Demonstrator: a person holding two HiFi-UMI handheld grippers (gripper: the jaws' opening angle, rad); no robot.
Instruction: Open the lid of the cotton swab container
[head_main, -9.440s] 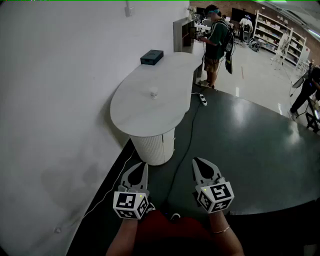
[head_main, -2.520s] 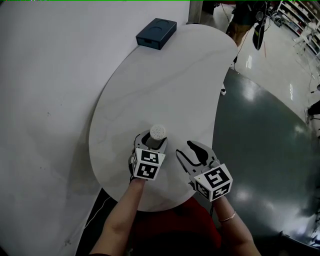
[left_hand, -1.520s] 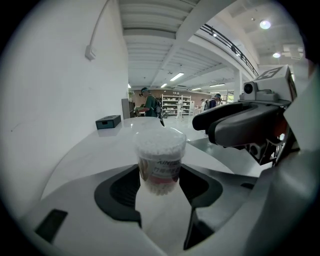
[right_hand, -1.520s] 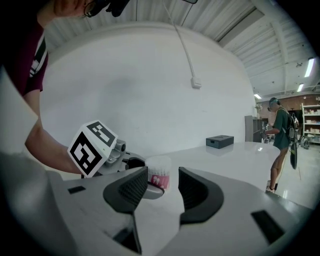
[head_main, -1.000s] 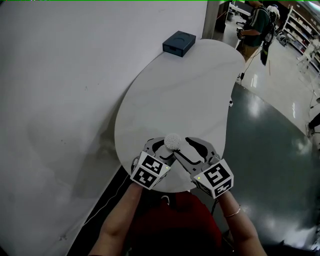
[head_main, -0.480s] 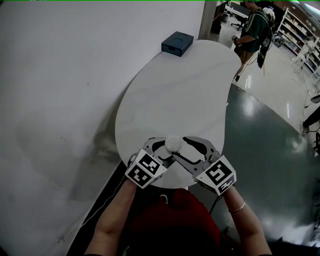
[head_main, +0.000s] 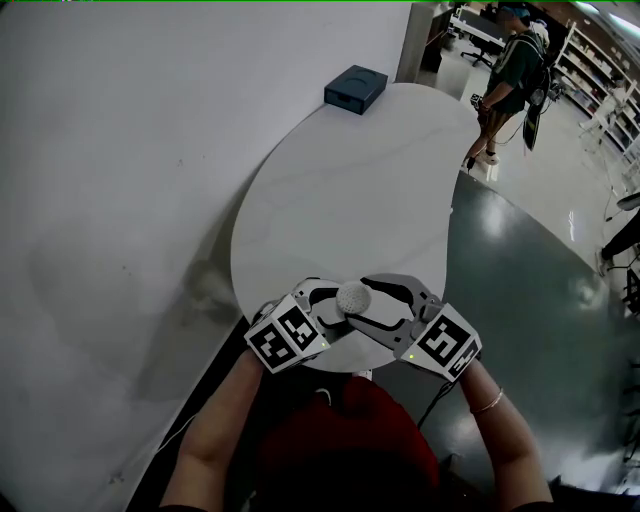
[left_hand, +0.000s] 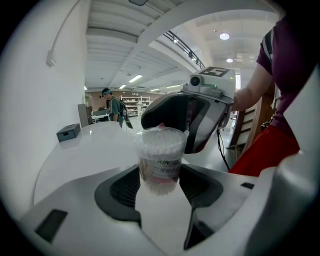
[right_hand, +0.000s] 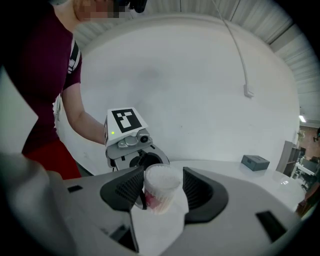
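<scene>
Opening at its grasp stage: the left tool (left_hand: 160, 176) grips the body of the clear plastic cotton swab container (left_hand: 160, 159) at the near edge of the white oval bench (head_main: 350, 180), and the right tool (right_hand: 163, 192) clamps the clear lid (right_hand: 161, 178) — seated, not yet lifted off.

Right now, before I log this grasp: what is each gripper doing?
Left gripper: shut on the cotton swab container, low on its body.
Right gripper: shut on the same container, near its top.
</scene>
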